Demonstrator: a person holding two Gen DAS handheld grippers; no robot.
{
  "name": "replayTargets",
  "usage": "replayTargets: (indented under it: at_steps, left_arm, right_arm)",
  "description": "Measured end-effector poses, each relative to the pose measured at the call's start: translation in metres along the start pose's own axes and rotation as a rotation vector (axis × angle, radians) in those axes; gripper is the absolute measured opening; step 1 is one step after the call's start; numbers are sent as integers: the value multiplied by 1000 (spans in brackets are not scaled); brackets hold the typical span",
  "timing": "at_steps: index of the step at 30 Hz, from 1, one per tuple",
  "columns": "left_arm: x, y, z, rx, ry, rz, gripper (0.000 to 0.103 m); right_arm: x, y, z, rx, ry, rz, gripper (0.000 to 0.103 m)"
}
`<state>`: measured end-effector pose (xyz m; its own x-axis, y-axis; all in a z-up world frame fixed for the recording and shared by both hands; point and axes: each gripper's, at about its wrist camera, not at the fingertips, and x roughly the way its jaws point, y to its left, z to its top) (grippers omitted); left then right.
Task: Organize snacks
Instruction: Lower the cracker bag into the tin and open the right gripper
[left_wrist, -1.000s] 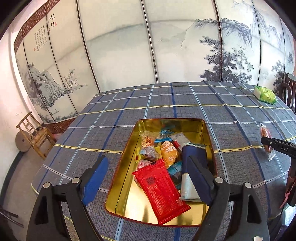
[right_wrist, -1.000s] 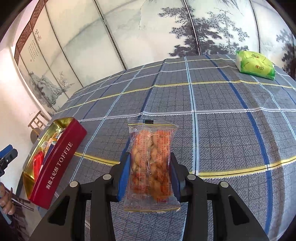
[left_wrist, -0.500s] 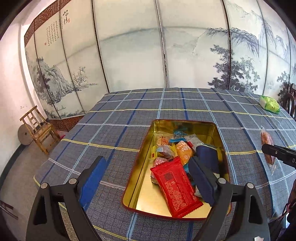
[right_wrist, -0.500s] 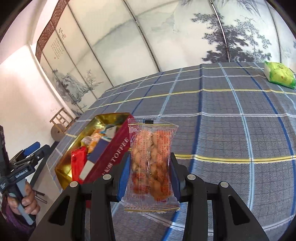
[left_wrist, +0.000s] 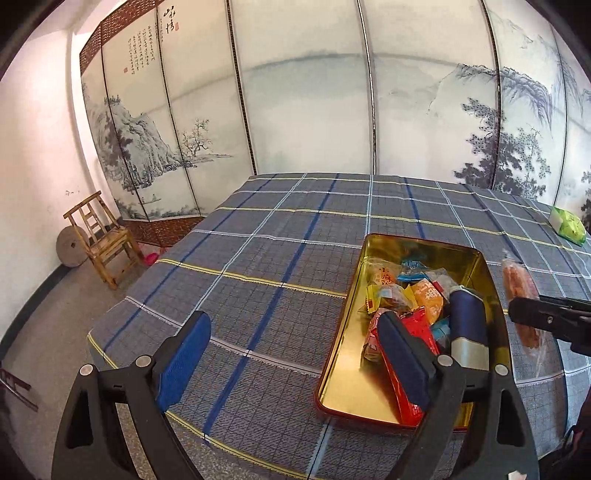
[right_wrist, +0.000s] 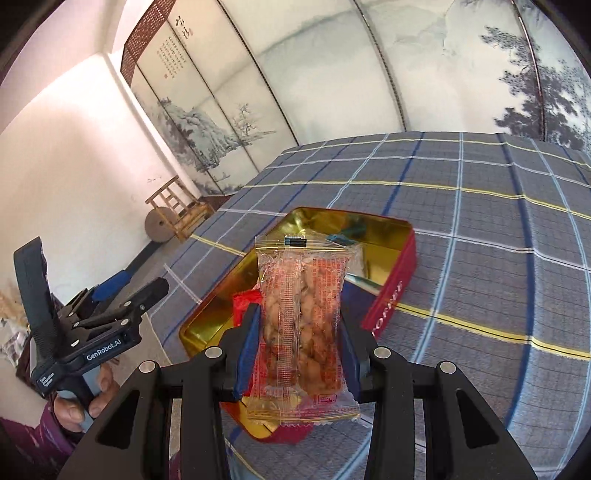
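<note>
The right tongs (right_wrist: 297, 347) pinch a clear packet of fried twists (right_wrist: 301, 325) upright above the red-sided gold toffee tin (right_wrist: 391, 291) of wrapped snacks on the plaid-clothed counter (left_wrist: 258, 258), while the left tongs (left_wrist: 291, 363) stand spread, holding nothing.

Black claw (right_wrist: 297, 350), blue pads (left_wrist: 183, 363), silver screws.

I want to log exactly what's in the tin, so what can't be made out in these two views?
- Left wrist: the left gripper's finger covers part of the red packet in the tin.
- Right wrist: the held twist-snack bag hides most of the tin's contents.
- Green packet: too small to read.
</note>
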<state>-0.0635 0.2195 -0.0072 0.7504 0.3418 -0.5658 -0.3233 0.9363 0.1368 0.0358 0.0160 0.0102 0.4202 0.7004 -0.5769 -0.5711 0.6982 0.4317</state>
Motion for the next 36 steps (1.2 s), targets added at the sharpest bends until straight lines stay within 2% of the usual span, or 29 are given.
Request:
replayTargets:
  at_steps: [7, 17, 30, 36]
  left_arm:
    - [-1, 0, 1, -3, -8, -21, 92]
    - [4, 5, 1, -8, 0, -17, 94]
    - [9, 8, -1, -13, 14, -28, 94]
    - [6, 8, -2, -3, 10, -65, 94]
  right_arm:
    - [35, 15, 6, -5, 50, 23, 41]
    - [66, 18, 14, 3, 88, 0, 41]
    - [82, 22, 20, 2, 104, -21, 41]
    - [86, 24, 21, -2, 106, -33, 41]
